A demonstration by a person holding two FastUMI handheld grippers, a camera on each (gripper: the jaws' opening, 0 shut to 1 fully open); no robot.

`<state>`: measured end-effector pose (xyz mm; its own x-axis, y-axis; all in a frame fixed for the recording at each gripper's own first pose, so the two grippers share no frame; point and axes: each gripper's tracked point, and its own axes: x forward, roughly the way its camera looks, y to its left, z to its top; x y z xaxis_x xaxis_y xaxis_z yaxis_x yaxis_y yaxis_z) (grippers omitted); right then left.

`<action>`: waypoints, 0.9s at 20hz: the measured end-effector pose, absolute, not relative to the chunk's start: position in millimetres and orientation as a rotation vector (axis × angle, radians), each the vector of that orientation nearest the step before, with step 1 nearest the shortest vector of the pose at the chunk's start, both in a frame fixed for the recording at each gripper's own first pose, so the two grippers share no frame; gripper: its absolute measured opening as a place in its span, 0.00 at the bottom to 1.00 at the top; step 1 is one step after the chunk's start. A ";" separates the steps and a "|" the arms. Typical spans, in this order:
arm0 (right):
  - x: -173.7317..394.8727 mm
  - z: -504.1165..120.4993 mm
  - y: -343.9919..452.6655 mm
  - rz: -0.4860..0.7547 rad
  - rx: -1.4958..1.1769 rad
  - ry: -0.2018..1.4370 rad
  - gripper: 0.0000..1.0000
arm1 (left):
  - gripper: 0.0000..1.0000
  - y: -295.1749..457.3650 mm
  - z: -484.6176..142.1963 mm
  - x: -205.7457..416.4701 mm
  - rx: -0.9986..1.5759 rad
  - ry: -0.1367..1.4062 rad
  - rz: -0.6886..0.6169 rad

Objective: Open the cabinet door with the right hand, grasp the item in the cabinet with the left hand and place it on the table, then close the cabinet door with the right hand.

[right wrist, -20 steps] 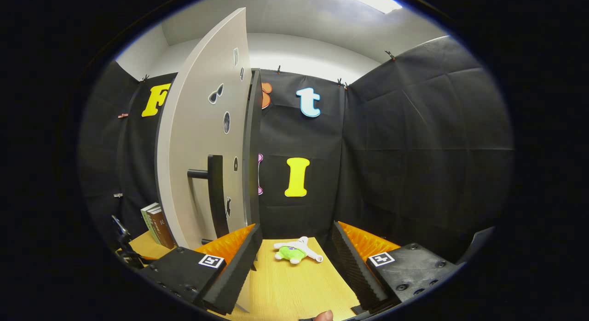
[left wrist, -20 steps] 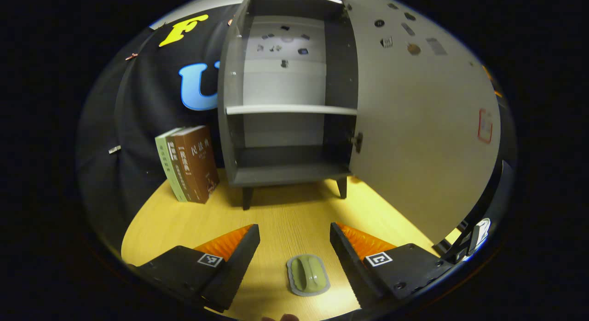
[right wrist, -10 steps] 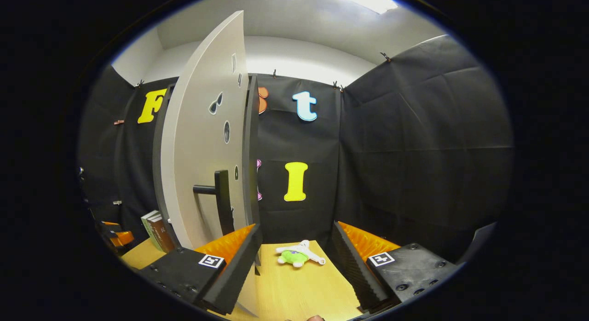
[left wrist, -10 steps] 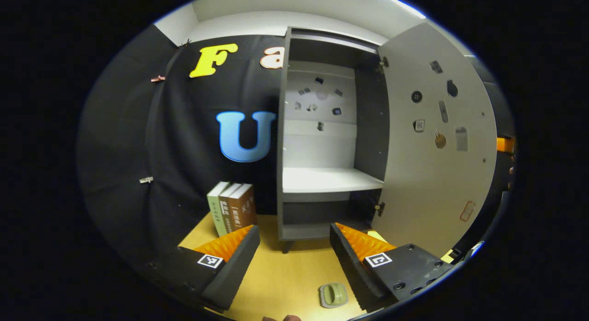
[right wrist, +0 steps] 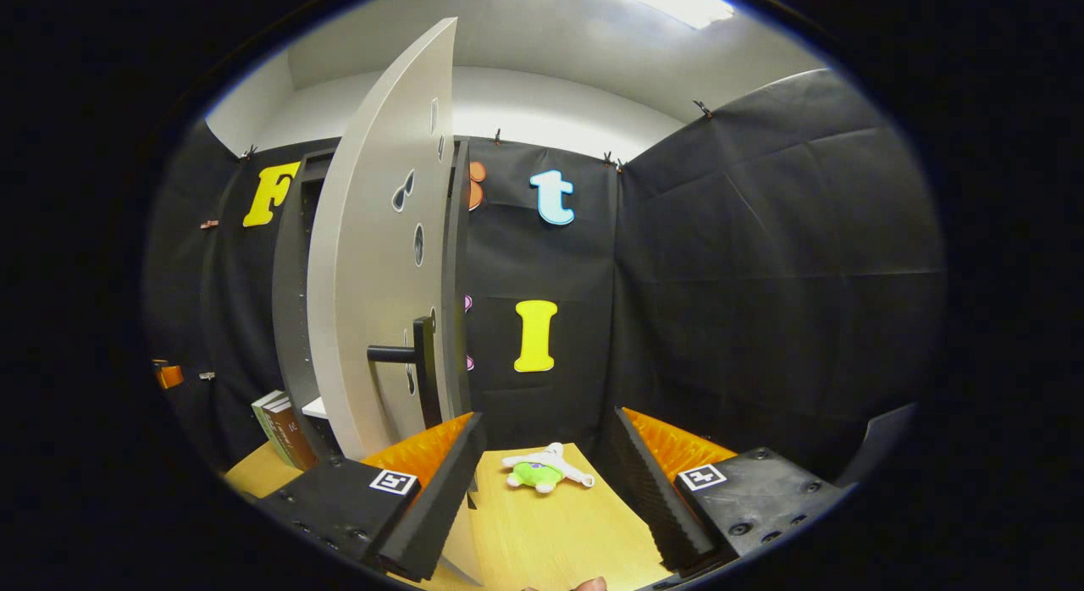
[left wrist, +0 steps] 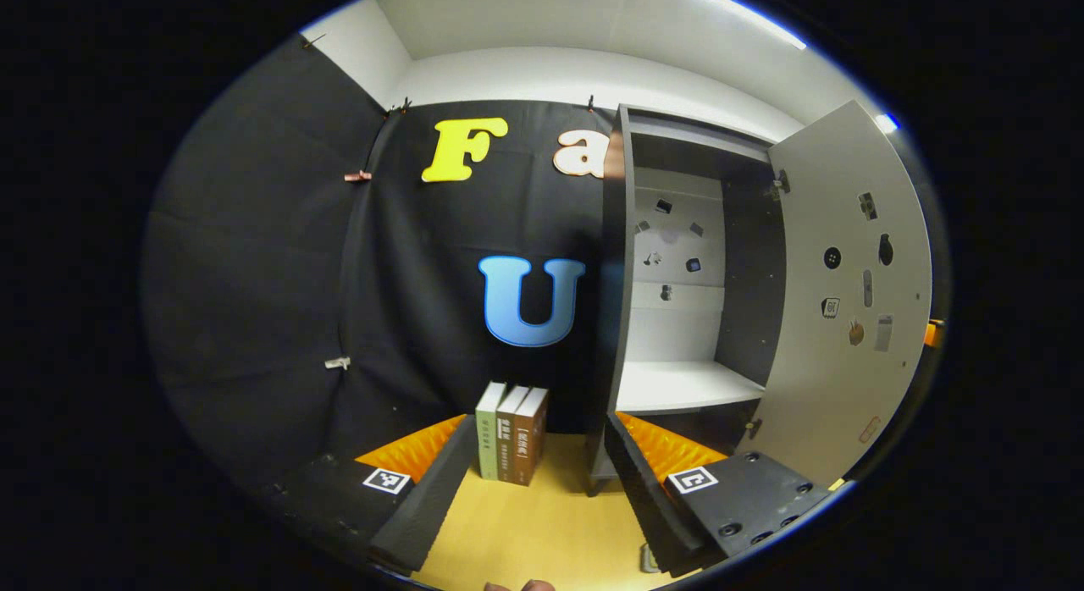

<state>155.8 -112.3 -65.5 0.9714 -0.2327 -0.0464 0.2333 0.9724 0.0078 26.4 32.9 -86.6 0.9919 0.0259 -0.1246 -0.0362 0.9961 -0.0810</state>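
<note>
Left gripper pulled back, item left on the table

Backing away from the cabinet (left wrist: 677, 320), the left gripper (left wrist: 542, 489) stands spread and empty; the item (left wrist: 648, 559) lies at the table's (left wrist: 542, 523) near edge. Right gripper (right wrist: 546, 489), spread, faces the open door (right wrist: 381, 303) beside its handle (right wrist: 419, 367).

I see the cabinet (left wrist: 622, 320) w/ dark grey sides, right of centre in the left gripper view; its shelf (left wrist: 682, 386) white, door (right wrist: 381, 303) pale grey w/ small dark stickers, handle (right wrist: 421, 367) black. Books (left wrist: 511, 443) at lower centre: green, brown, brown. Table (right wrist: 542, 532) yellow wood-grain. Plush toy (right wrist: 542, 471) lime green & white.
</note>
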 end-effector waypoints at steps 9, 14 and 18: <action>153.6 -68.5 -89.3 -0.262 0.051 0.054 0.96 | 0.92 50.4 -78.8 5.0 -0.073 0.111 0.034; 148.3 -69.4 -59.0 -0.215 0.080 0.060 0.98 | 0.94 50.9 -81.2 0.9 -0.078 0.119 0.021; 148.9 -70.3 -30.4 -0.174 0.087 0.065 0.98 | 0.94 49.9 -83.9 0.6 -0.080 0.129 0.012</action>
